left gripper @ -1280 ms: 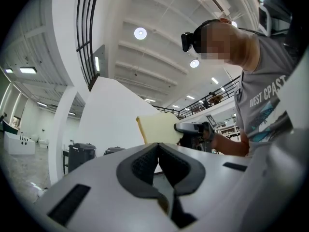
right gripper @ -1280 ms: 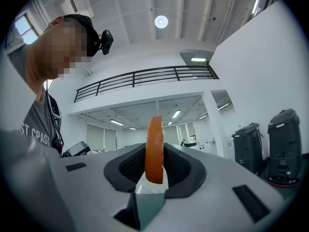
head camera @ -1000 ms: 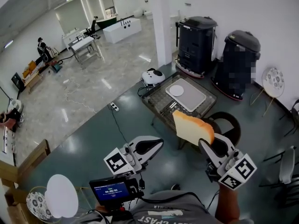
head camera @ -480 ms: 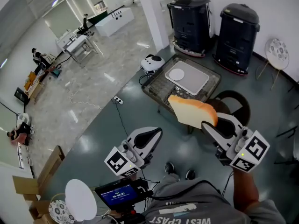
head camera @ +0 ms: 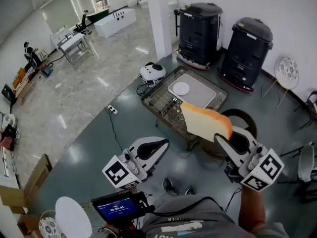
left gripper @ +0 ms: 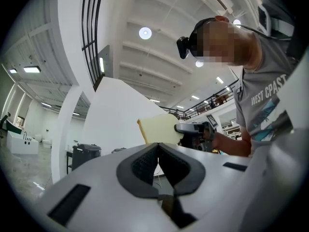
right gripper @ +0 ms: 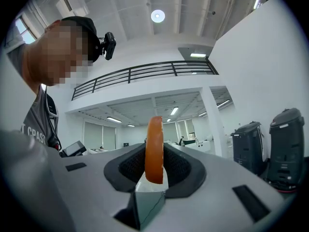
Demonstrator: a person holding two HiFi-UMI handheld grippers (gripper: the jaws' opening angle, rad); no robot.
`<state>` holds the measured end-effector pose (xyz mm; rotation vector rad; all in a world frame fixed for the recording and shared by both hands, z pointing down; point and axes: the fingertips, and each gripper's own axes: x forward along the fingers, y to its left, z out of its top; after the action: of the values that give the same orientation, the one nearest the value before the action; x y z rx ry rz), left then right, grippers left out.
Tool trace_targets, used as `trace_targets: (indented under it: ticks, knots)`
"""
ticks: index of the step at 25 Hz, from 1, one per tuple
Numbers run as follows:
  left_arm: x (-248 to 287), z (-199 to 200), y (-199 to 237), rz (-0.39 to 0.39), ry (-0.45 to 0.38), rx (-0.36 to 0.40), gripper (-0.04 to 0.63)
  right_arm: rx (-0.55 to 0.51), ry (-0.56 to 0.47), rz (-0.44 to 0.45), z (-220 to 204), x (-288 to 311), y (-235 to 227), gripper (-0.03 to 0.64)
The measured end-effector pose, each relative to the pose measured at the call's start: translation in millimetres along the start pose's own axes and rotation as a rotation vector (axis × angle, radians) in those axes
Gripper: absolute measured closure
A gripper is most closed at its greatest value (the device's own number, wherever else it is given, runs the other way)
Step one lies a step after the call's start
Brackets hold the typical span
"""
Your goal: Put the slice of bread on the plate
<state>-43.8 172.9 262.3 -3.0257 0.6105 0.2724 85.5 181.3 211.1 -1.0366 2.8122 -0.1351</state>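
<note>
A slice of bread [head camera: 205, 122] with a brown crust stands upright in the air, and my right gripper [head camera: 221, 139] is shut on its lower corner. In the right gripper view the bread [right gripper: 154, 149] shows edge-on between the dark pads. A small white plate [head camera: 181, 88] lies on a grey tray [head camera: 200, 94] on the low table [head camera: 161, 105], just beyond the bread. My left gripper [head camera: 165, 144] is shut and holds nothing, level with the right one and to its left. The left gripper view shows its pads meeting [left gripper: 158, 159], with the bread [left gripper: 161, 128] beyond them.
Two black bins [head camera: 200, 31] [head camera: 247, 43] stand against the wall behind the table. A dark round chair [head camera: 243, 125] sits right of the table under my right gripper. A white round device [head camera: 152, 72] lies on the floor left of the table. A screen [head camera: 116, 208] hangs at the person's chest.
Both grippers have moved level across the room toward the low table, the bread still gripped in the right one. The table and bins now sit further left in the head view.
</note>
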Motion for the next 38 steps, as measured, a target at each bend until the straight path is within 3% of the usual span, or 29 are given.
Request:
trace_targets:
  ticks: [5,9,16,21,24,28,33,38]
  knots:
    - [11,2,39,-0.031,-0.040,0.007,0.586,-0.019,-0.010,-0.024,1,30,-21,0.526]
    - [-3,0,55,-0.072,-0.006,-0.035,0.586,0.016,-0.005,-0.084,-7,48,-19,0.526]
    - [-16,5,106,-0.086,-0.071,-0.006,0.586,-0.046,-0.007,-0.101,-1,96,-33,0.526]
    - [-24,-2,108,-0.091,-0.046,-0.064,0.586,0.002,0.027,-0.130,-14,100,-32,0.526]
    - [-28,-2,111,-0.077,-0.043,-0.052,0.586,-0.009,0.023,-0.122,-7,103,-33,0.526]
    - [-14,0,119,-0.050,-0.058,-0.040,0.586,-0.015,0.031,-0.082,-3,113,-50,0.526]
    - [28,-18,145,-0.026,-0.031,-0.065,0.586,0.036,0.045,-0.064,-18,120,-105,0.526]
    - [68,-12,160,-0.007,-0.026,-0.022,0.586,0.022,0.019,-0.035,1,119,-147,0.526]
